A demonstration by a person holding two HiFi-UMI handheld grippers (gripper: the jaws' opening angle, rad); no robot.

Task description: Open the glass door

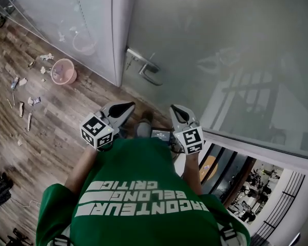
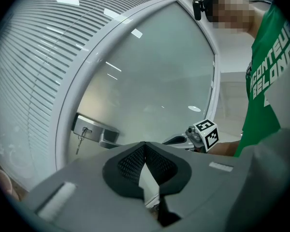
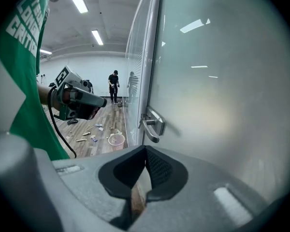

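The frosted glass door (image 1: 220, 50) stands closed in front of me, with a metal lever handle (image 1: 143, 68) at its left edge. A key hangs from the lock under the handle (image 2: 94, 132). My left gripper (image 1: 122, 108) and right gripper (image 1: 175, 110) are held side by side at waist height, both short of the handle and touching nothing. Each is shut with nothing between its jaws. In the left gripper view the left gripper (image 2: 145, 146) points at the door below the lever. The right gripper (image 3: 146, 151) faces the door, with the handle (image 3: 152, 127) ahead and to the left.
A glass partition with blinds (image 1: 66, 19) joins the door on the left. A pink bin (image 1: 63, 71) and scattered litter (image 1: 25, 99) lie on the wooden floor along it. A person (image 3: 114, 86) stands far down the room. Another glass panel (image 1: 236, 173) runs at the lower right.
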